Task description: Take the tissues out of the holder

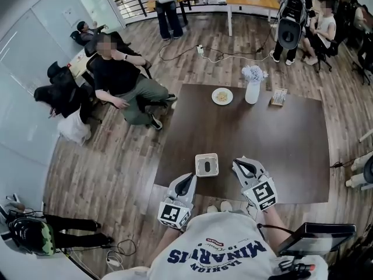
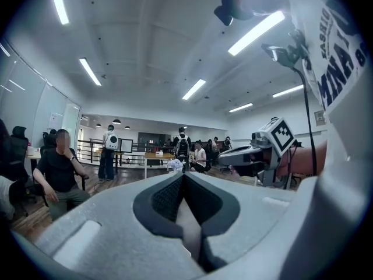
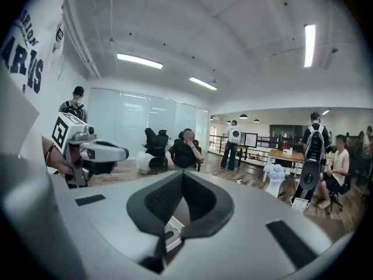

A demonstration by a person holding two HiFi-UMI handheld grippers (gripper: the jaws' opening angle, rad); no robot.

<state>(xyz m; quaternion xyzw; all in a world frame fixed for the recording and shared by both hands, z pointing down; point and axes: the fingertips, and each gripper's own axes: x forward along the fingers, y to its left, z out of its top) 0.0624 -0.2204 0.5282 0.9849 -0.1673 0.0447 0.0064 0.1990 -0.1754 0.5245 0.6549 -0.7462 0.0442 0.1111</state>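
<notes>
Tissue holder (image 1: 206,164) at near bench (image 1: 291,150) edge, slot up, between tongs. Left tongs (image 1: 187,178) just beside, nearer; right tongs (image 1: 240,164) near. Both closed tight, empty.

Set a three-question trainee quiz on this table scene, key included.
1. True or false: in the head view, the tissue holder lies on the table between the left gripper and the right gripper.
2. Which stands beside the plate? A) white vase B) kettle C) laptop
3. Fill in: the jaws of both grippers are ____.
Key: 1 true; 2 A; 3 shut.
</notes>
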